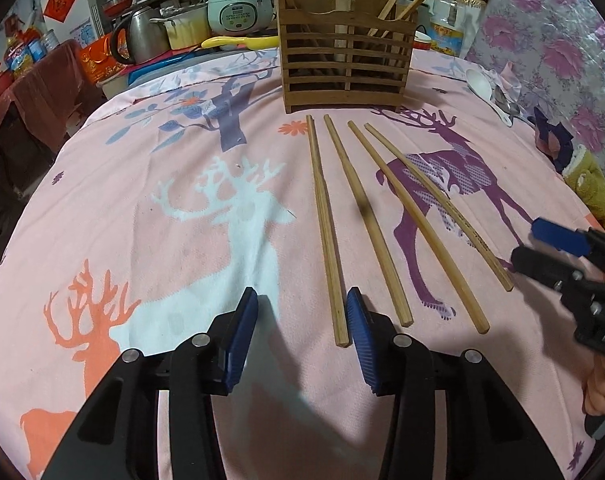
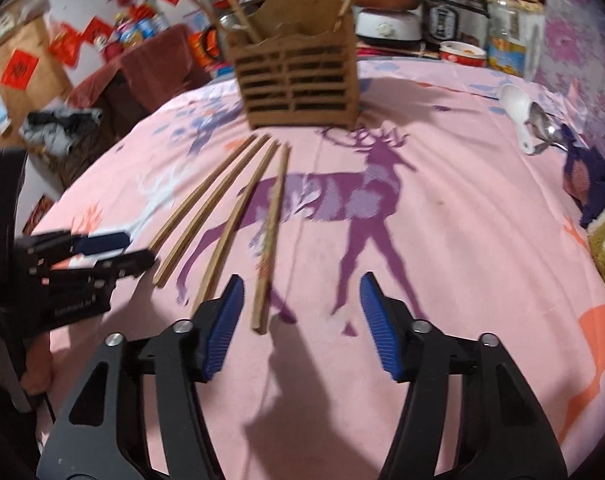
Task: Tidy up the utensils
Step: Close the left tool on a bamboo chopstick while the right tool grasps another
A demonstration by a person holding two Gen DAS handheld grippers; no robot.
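Task judged early-to-mid stage; most of the sorting is left.

Done so far, as seen: a few chopsticks are already stood in the holder (image 1: 344,66), a slatted wooden caddy at the far side of the table (image 1: 150,208). Sticks lean out of both its left and right compartments; how many cannot be counted w/ certainty.

Left to do:
- Four chopsticks (image 1: 356,220) are laid loose on the pink deer-print cloth, just in front of the holder, fanned out, far tips near the holder base, near ends toward the grippers. None is lifted.
- A white spoon (image 1: 484,88) and a metal spoon (image 2: 542,124) are laid together at the table's right side, well apart from the holder. Untouched.

Tools:
- Left gripper (image 1: 302,342): jaws apart, nothing between the pads. The leftmost chopstick's near end is seen just outside the right-hand pad, not clamped; contact cannot be told.
- Right gripper (image 2: 302,320): jaws apart, nothing clamped. The rightmost chopstick's near end is seen inside the gap, close to the left-hand pad, but no pad is pressed on it. Right view is blurred, so fine contact cannot be told.

Judgement: each gripper appears lined up on an outer chopstick, a pickup approx. next. Nothing is held yet. Remaining: 4 sticks + 2 spoons to be put in the holder.
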